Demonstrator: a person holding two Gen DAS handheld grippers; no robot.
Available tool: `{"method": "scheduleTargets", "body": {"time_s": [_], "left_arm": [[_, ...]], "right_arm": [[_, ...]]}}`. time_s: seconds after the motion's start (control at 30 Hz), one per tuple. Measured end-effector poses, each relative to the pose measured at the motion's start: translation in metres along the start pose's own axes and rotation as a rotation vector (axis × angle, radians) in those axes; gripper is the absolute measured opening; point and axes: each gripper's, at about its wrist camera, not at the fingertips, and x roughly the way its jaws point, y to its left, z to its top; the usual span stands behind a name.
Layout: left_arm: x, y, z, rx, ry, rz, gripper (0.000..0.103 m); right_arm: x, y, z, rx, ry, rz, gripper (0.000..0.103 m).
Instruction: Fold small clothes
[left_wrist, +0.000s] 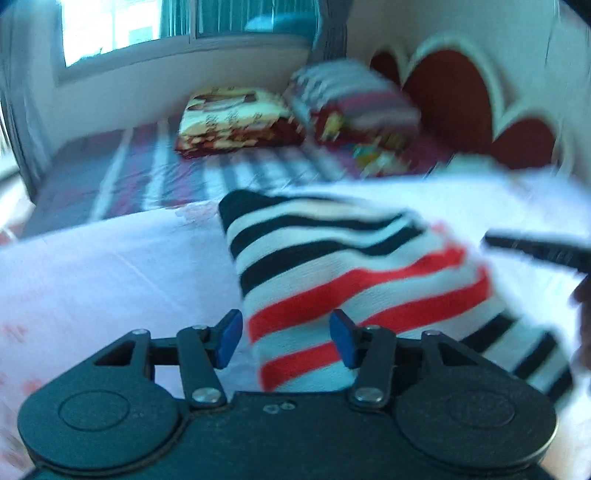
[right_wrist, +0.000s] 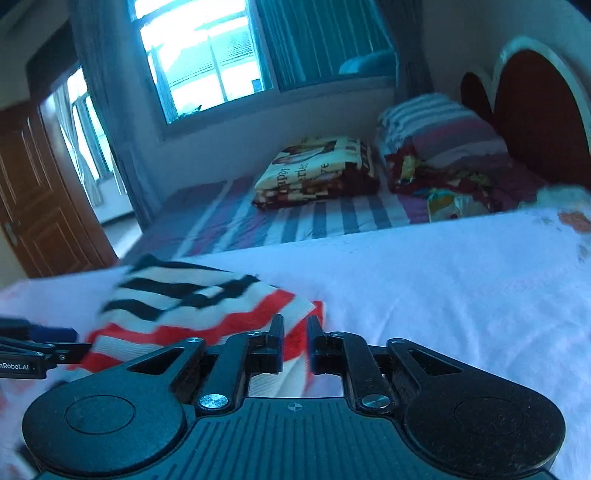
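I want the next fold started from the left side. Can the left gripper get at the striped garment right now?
Probably yes. The left gripper is open, with the striped garment lying directly ahead on the white sheet, its near edge between the fingers. Nothing lies between them, though the picture is blurred.

Left wrist view smeared by motion blur. Sweater lower edge hidden behind left gripper. Right gripper cut off at 3 o'clock; its grip cannot be judged.

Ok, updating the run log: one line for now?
left gripper: open over striped garment | right gripper: narrow, at its corner, grip unclear | garment on white sheet
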Motion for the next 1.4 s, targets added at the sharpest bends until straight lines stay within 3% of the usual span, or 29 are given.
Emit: {"method": "scheduleTargets", "body": {"time_s": [0.03,0.13,0.23,0.37,0.4,0.43,0.53,0.6,0.67,0.73,0.83,0.93,1.0,1.13,1.27,1.4], "left_arm": [[-0.005,0.004,-0.004,-0.041,-0.011,-0.03,0.051],[-0.012,0.013,-0.016,-0.114,-0.028,-0.084,0.052],[-0.004,0.017,-0.027,-0.15,-0.003,-0.084,0.053],[0.002,0.025,-0.028,-0.213,0.015,-0.1,0.058],[0.003,0.025,-0.028,-0.215,0.026,-0.099,0.058],[0.002,0.023,-0.029,-0.209,0.034,-0.093,0.058],[0.005,0.009,-0.021,-0.13,0.064,-0.034,0.058],[0.011,-0.006,-0.015,-0.06,0.083,0.028,0.058],[0.014,-0.023,-0.011,0.045,0.078,0.092,0.058],[0.012,-0.028,-0.011,0.113,0.066,0.116,0.059],[-0.013,-0.021,-0.018,0.092,0.003,0.072,0.054],[-0.036,-0.019,-0.033,0.043,-0.059,0.016,0.055],[-0.038,-0.02,-0.045,0.031,-0.055,0.005,0.055],[-0.029,-0.018,-0.063,0.001,-0.046,-0.009,0.059],[-0.03,-0.019,-0.064,0.008,-0.049,-0.004,0.06],[-0.053,-0.018,-0.075,0.015,-0.048,0.005,0.055]], "right_arm": [[-0.007,-0.003,0.0,0.046,0.011,0.043,0.04],[-0.008,-0.013,0.002,0.168,0.066,0.094,0.04],[-0.001,-0.019,0.004,0.248,0.1,0.145,0.04],[0.018,-0.029,0.014,0.322,0.132,0.153,0.039],[0.016,-0.028,0.016,0.313,0.127,0.178,0.031],[0.009,-0.02,0.019,0.241,0.079,0.17,0.012],[0.0,0.004,0.024,0.026,0.002,0.104,0.011],[0.014,0.015,0.02,-0.123,0.038,0.009,0.011],[0.029,0.008,0.015,-0.112,0.125,-0.004,0.012],[0.019,0.006,0.021,-0.082,0.109,-0.015,0.012],[-0.024,0.016,0.028,-0.088,0.028,0.036,0.012],[-0.058,0.035,0.019,-0.145,0.028,0.114,0.012],[-0.069,0.046,0.004,-0.176,0.059,0.145,0.012],[-0.058,0.053,-0.04,-0.271,0.142,0.093,0.011],[-0.057,0.047,-0.043,-0.232,0.13,0.088,0.011],[-0.093,0.058,-0.042,-0.261,0.065,0.12,0.012]]}}
